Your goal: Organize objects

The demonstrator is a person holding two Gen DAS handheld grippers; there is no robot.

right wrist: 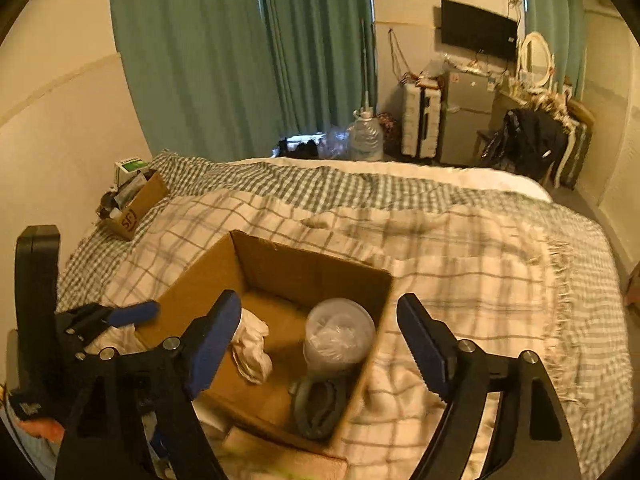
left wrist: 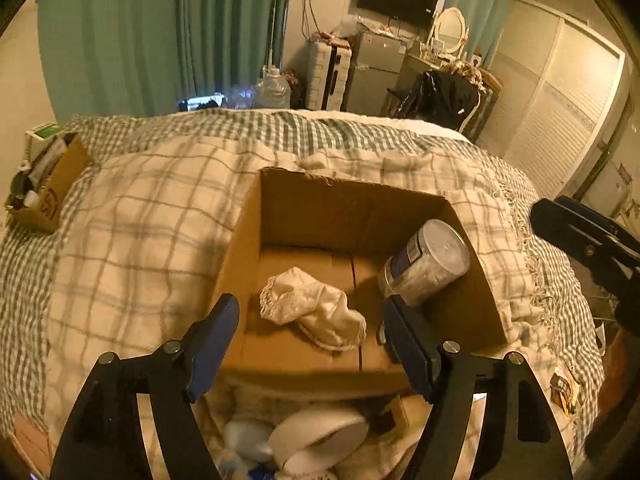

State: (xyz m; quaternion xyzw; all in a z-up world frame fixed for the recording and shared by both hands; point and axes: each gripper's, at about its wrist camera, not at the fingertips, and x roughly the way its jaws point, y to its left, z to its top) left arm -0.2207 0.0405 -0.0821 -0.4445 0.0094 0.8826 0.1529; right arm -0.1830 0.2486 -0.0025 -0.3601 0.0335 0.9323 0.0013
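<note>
The cardboard box [left wrist: 280, 216] sits open on the plaid blanket [left wrist: 140, 220] covering the bed, and inside it lie a crumpled white cloth [left wrist: 316, 312], a clear lidded jar [left wrist: 428, 264] tipped against the right wall, and a grey item [right wrist: 320, 404] at the near corner. The left gripper [left wrist: 312, 332] hangs over the box with jaws apart, holding nothing; the right gripper [right wrist: 320, 332] likewise stands open and empty above it.

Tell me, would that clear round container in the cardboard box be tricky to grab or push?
Probably a bit. The clear round container leans tilted against the cardboard box wall, so a nudge could roll or topple it. Its smooth plastic side looks slippery for pads. The white fluffy filling suggests it is light, though that is only a guess.
</note>
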